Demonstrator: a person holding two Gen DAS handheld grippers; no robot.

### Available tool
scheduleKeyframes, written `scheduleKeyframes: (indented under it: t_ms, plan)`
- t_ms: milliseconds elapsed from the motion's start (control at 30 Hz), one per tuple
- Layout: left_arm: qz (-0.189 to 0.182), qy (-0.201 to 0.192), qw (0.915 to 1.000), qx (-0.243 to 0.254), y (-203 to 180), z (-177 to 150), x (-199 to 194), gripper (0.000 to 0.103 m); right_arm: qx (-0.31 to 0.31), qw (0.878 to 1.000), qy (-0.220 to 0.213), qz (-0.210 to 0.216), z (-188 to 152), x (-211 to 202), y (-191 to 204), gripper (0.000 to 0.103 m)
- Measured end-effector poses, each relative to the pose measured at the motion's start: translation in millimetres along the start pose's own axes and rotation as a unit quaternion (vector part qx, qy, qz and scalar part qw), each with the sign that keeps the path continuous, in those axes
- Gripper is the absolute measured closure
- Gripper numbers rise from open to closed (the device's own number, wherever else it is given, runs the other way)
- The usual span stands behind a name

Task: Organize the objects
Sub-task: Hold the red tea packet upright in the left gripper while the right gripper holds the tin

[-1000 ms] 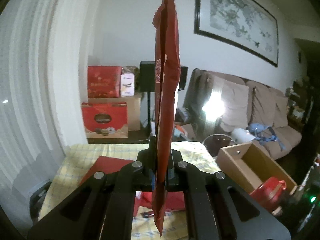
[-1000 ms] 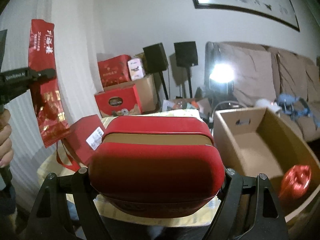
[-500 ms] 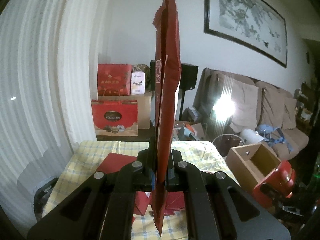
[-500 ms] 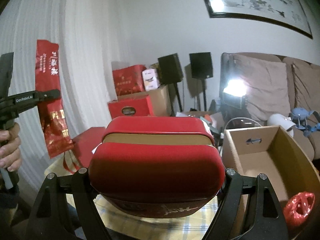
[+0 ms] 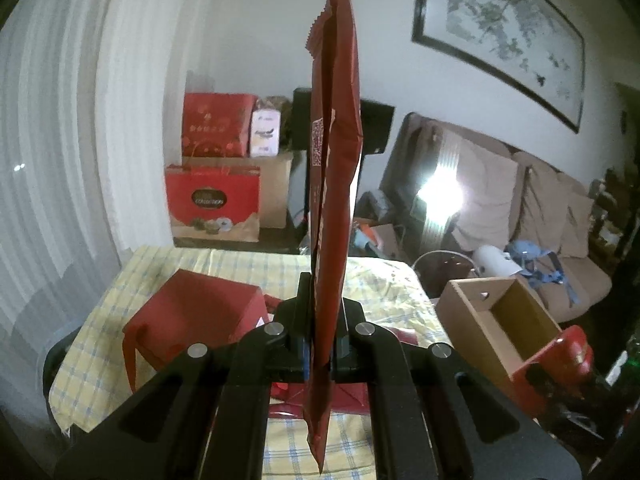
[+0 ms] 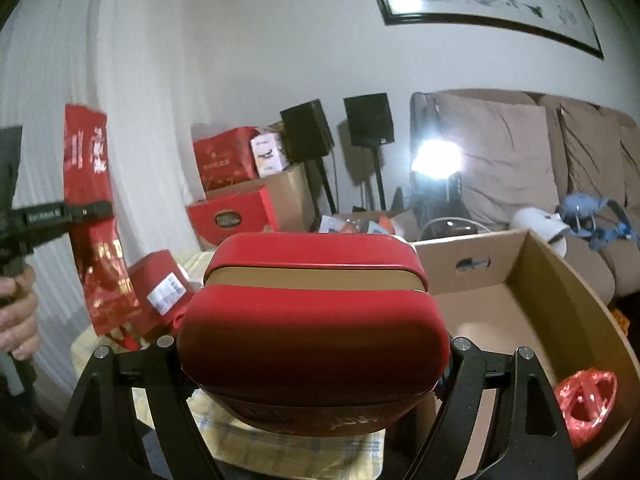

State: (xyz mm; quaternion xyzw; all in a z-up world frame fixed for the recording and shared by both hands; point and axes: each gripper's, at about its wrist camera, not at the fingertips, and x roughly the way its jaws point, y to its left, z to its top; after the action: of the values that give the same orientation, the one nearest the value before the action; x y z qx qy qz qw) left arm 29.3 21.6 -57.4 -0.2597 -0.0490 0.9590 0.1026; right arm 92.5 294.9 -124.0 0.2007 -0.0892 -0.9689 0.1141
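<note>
Checked yellow cloth (image 5: pixel 192 268) covers the table; left jaws pinch a red packet (image 5: pixel 334 184), right jaws clamp a red tin (image 6: pixel 316 320).

We see a tall, flat red foil pouch (image 5: pixel 334 184) standing upright, edge-on, through the centre of the left wrist view, its serrated top near the upper edge and a small printed code on its side; in the right wrist view the same pouch (image 6: pixel 94 216) shows its printed face at the left. A rounded red tin (image 6: pixel 314 328) with a tan band between lid and body fills the lower centre of that view. A red gift bag (image 5: pixel 192 316) lies on the checked cloth at lower left. An open cardboard box (image 6: pixel 560 304) at the right holds a shiny red foil ball (image 6: pixel 586 400).
</note>
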Motion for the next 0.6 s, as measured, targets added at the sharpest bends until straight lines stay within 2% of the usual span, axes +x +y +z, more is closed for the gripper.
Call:
scheduleKeyframes:
  t_ms: [200, 600]
  plan:
    - [0.019, 0.017, 0.9996, 0.007, -8, -4, 12, 0.098, 0.006, 1.000, -0.003, -0.001, 4, -3, -10, 0.020]
    - [0.010, 0.016, 0.9995, 0.025, -24, 0, 9, 0.098, 0.015, 1.000, -0.003, -0.002, 7, -2, -21, 0.020]
